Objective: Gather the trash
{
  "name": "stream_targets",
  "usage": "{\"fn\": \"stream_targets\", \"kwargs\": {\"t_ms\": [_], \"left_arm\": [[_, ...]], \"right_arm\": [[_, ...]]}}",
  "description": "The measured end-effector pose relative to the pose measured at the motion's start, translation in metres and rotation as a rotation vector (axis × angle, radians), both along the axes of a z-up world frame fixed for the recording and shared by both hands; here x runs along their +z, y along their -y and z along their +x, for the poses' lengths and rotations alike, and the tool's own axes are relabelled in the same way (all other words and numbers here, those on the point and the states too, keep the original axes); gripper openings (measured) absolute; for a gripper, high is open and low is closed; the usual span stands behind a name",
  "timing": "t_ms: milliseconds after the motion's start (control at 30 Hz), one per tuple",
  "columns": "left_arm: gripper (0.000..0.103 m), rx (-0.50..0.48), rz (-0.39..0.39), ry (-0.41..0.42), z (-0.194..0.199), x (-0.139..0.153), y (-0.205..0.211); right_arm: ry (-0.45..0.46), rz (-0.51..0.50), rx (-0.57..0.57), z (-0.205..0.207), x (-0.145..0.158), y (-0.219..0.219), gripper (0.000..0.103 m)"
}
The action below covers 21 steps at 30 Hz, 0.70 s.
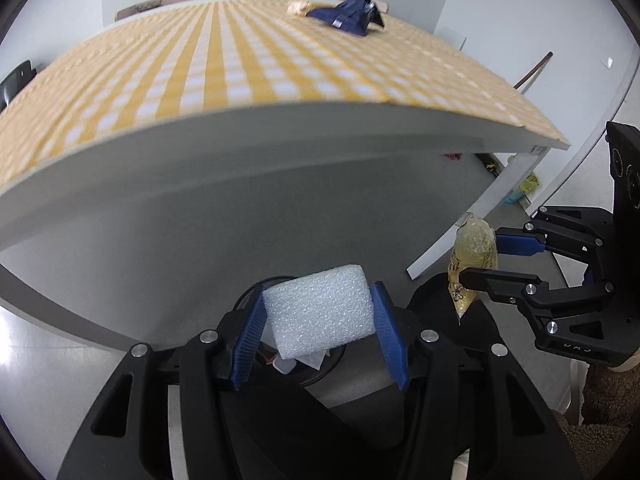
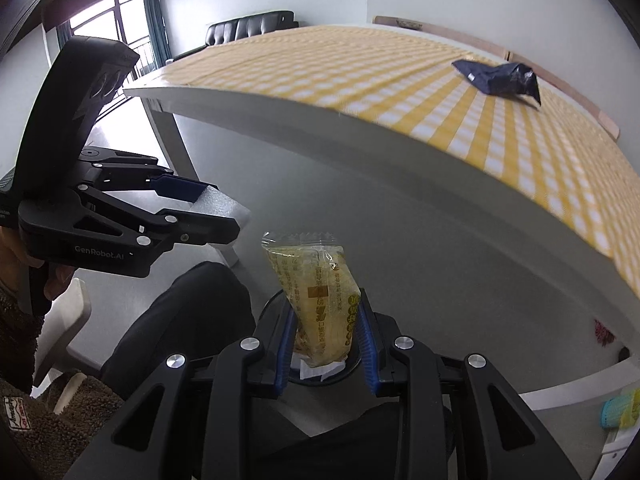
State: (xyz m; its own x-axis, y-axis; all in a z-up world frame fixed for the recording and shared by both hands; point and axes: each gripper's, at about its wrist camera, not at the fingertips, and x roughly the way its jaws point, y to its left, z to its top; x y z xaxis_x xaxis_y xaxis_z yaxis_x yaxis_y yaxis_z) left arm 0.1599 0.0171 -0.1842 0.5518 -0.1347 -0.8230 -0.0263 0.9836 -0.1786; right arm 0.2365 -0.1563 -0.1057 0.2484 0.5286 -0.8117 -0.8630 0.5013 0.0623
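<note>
My left gripper (image 1: 318, 312) is shut on a white foam block (image 1: 320, 310), held below the table's front edge; it also shows in the right wrist view (image 2: 218, 216). My right gripper (image 2: 326, 320) is shut on a yellow snack wrapper (image 2: 316, 292), seen also in the left wrist view (image 1: 474, 258) beside the right gripper (image 1: 478, 256). Under both grippers lies a round dark bin opening (image 2: 320, 376) with paper scraps. A crumpled dark blue bag (image 1: 348, 14) (image 2: 498, 78) and a beige crumpled piece (image 1: 298, 7) lie on the far side of the table.
The table (image 1: 240, 148) has a yellow checked cloth (image 2: 400, 80) and white legs (image 2: 176, 148). My dark-trousered knees (image 2: 180, 320) are below. A black sofa (image 2: 248, 28) stands by the window. A coloured basket (image 1: 520, 194) sits on the floor at right.
</note>
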Motion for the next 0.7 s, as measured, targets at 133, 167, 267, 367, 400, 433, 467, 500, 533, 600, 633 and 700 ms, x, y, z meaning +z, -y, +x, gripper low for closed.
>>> {"fn": "stream_targets", "kwargs": {"t_ms": [133, 167, 267, 367, 400, 433, 467, 500, 533, 600, 633, 700], "left_arm": [[0.052, 0.004, -0.009, -0.023, 0.006, -0.012, -0.005], [0.052, 0.001, -0.011, -0.029, 0.008, -0.014, -0.005], [0.052, -0.01, 0.007, -0.049, 0.013, -0.025, -0.005], [0.052, -0.015, -0.008, -0.073, 0.018, -0.037, -0.005], [0.052, -0.013, -0.008, -0.08, 0.02, -0.042, -0.006], [0.052, -0.011, -0.005, -0.085, 0.022, -0.045, -0.006], [0.052, -0.008, 0.0, -0.09, 0.024, -0.048, -0.007], [0.052, -0.007, 0.002, -0.097, 0.025, -0.052, -0.007], [0.052, -0.007, 0.0, -0.102, 0.027, -0.055, -0.008], [0.053, -0.008, -0.006, -0.112, 0.03, -0.061, -0.009], [0.052, -0.008, -0.006, -0.117, 0.031, -0.063, -0.009], [0.052, -0.006, -0.007, -0.129, 0.032, -0.07, -0.01]], "right_arm": [[0.01, -0.025, 0.004, 0.0, -0.012, -0.006, 0.032], [0.012, -0.034, 0.008, 0.0, -0.015, -0.008, 0.032], [-0.012, -0.034, 0.008, 0.002, -0.024, -0.01, 0.032], [-0.018, -0.052, 0.006, 0.003, -0.034, -0.015, 0.032], [-0.034, -0.051, 0.01, 0.004, -0.038, -0.016, 0.032], [-0.044, -0.051, 0.012, 0.006, -0.042, -0.017, 0.032], [-0.048, -0.056, 0.012, 0.009, -0.044, -0.019, 0.032], [-0.049, -0.063, 0.014, 0.009, -0.047, -0.02, 0.032], [-0.052, -0.072, 0.017, 0.009, -0.05, -0.022, 0.032], [-0.066, -0.08, 0.02, 0.011, -0.056, -0.024, 0.032], [-0.069, -0.085, 0.021, 0.013, -0.058, -0.026, 0.032], [-0.078, -0.094, 0.023, 0.016, -0.064, -0.03, 0.032]]}}
